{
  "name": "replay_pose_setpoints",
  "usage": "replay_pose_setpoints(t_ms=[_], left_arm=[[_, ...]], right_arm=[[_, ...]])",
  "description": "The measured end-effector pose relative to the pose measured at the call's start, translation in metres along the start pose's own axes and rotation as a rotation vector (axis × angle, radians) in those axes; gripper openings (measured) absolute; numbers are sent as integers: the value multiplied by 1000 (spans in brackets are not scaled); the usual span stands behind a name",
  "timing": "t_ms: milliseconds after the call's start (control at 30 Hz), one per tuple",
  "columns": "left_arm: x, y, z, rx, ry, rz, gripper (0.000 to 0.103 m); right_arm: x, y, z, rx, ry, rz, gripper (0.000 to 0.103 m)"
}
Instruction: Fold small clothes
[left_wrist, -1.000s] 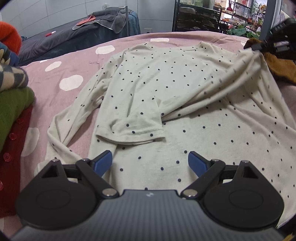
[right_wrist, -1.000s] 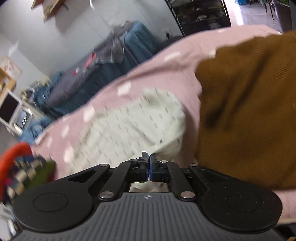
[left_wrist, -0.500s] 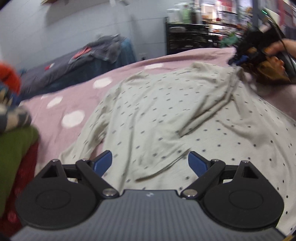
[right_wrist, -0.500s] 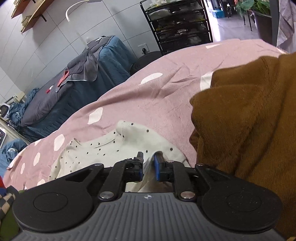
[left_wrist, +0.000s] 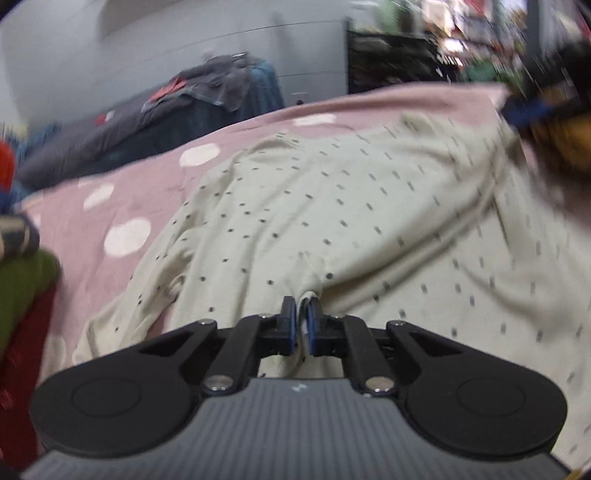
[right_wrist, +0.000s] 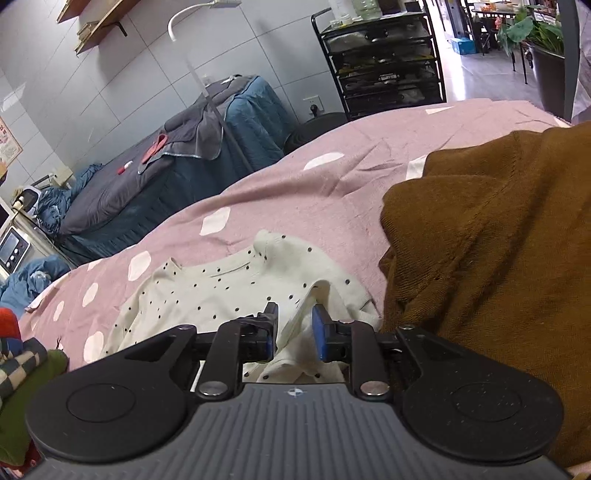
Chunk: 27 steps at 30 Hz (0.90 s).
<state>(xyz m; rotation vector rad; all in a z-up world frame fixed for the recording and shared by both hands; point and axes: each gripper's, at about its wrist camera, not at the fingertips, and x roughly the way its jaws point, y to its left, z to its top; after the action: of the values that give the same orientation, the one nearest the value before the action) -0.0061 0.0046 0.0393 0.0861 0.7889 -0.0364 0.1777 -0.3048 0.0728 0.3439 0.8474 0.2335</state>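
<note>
On the pink bedspread (right_wrist: 280, 192), dotted shirt (left_wrist: 332, 206) (left claw (left_wrist: 301, 314) pinching it, right claw (right_wrist: 293, 317) just parted).

Dotted shirt (left_wrist: 332, 206) smeared by motion blur, its hem cut off behind the left gripper (left_wrist: 301, 321), right gripper (left_wrist: 535, 107) beyond the shirt an unreadable blur

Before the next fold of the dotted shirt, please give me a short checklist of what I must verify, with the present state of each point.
1. Left claw shut on dotted shirt: ok; it has just closed on a pinch of fabric.
2. Right claw free of the shirt: ok; its jaws have just been opening, cloth lies loose between them.
3. Brown garment apart from the shirt: not ok, its edge meets it.
4. Shirt lying flat: not ok, wrinkled.
5. Left sleeve position: cannot tell, blurred.
</note>
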Motion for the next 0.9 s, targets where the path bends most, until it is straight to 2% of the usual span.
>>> replay_pose_setpoints(t_ms=[167,267,300,367,433,667,733,833,867,900], left_arm=[[-2,68,27,-171,-21,35,6],[11,102,44,-269,-15,20,6],[17,108,49,-277,-10,20,6],[29,116,56,-296,-5,12,6],[45,120,64,-304,17,-10,6],[79,112,82,-272,49,5,6],[84,109,83,-261,62,16,6],[92,108,82,-259,84,14,6],[94,107,81,-253,87,14,6],[96,106,81,-247,91,15,6]], right_arm=[[-1,1,2,-47,-19,-14,42],[1,7,6,-140,-35,-24,45],[0,9,8,-173,-50,-38,46],[-3,12,12,-241,-76,-64,59],[-3,13,18,-299,-78,-71,67],[7,20,17,-500,59,-49,67],[13,24,11,-572,111,-99,67],[20,27,1,-656,170,-81,67],[21,27,-1,-677,174,-80,63],[23,28,-3,-694,175,-108,62]])
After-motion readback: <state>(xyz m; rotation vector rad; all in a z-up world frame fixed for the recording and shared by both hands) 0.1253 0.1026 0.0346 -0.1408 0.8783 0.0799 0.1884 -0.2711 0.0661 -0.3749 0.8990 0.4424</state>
